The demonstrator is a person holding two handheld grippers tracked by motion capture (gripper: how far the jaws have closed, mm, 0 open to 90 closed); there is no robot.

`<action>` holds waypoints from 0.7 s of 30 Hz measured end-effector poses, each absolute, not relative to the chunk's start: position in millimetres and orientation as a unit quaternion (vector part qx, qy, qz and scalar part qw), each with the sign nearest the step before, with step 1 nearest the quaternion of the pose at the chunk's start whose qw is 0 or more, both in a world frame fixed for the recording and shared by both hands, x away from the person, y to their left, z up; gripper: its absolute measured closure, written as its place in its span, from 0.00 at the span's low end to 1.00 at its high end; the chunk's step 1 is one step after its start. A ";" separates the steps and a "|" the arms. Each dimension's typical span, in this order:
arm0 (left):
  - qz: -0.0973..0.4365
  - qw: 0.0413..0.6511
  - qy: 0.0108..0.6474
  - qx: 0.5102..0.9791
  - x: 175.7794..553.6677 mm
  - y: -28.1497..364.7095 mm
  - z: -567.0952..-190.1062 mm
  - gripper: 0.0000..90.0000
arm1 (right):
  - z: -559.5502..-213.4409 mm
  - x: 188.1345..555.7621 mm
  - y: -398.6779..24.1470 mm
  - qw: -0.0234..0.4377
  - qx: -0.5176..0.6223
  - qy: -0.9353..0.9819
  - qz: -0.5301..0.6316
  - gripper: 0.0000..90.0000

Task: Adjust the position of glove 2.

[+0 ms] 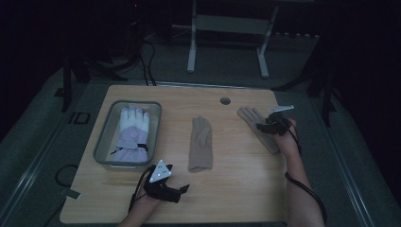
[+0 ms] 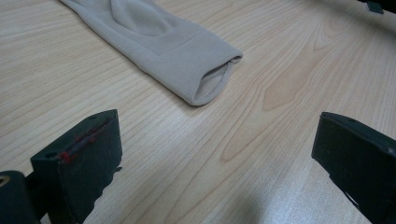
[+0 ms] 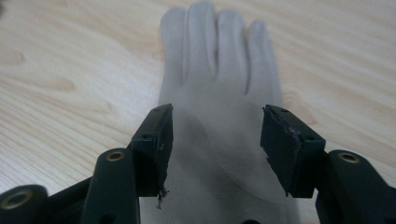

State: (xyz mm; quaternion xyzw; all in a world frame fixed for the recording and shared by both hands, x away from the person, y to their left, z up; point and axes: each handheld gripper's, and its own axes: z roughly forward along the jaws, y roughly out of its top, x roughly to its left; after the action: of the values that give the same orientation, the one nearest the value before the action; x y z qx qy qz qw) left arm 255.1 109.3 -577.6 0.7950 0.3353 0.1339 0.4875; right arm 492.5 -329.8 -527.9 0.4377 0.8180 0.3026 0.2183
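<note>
Two beige gloves lie flat on the wooden table. One glove is at the centre, and its open cuff lies ahead of my left gripper. That left gripper rests low near the front edge, jaws wide open with only bare wood between them. The other beige glove lies at the right, fingers pointing away. My right gripper hovers just over its palm, and the right gripper has its jaws apart on either side of the fabric without pinching it.
A grey bin at the left holds a white and lilac padded glove. A round cable hole sits near the table's far edge. A white frame stands on the floor behind the table.
</note>
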 end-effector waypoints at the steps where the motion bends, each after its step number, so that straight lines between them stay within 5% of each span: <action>1: 0.133 0.490 0.334 0.794 254.9 109.4 -577.6 0.02 | -531.0 493.9 -328.9 0.216 0.436 0.822 0.296 0.48; 6: 0.134 0.487 0.334 0.796 254.8 109.1 -577.6 0.02 | -543.6 498.5 -329.7 0.187 0.450 0.826 0.285 0.56; 11: 0.135 0.485 0.334 0.797 254.6 109.1 -577.7 0.02 | -540.9 494.2 -327.2 0.184 0.470 0.817 0.277 0.80; 21: 0.136 0.486 0.338 0.795 254.3 109.0 -577.5 0.02 | -535.9 475.4 -318.5 0.183 0.556 0.755 0.297 0.86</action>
State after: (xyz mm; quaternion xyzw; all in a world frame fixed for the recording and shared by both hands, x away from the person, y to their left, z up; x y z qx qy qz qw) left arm 254.3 109.0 -577.5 0.7948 0.3376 0.1364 0.4855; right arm 475.4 -318.5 -535.9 0.5560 0.7545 0.2968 0.1831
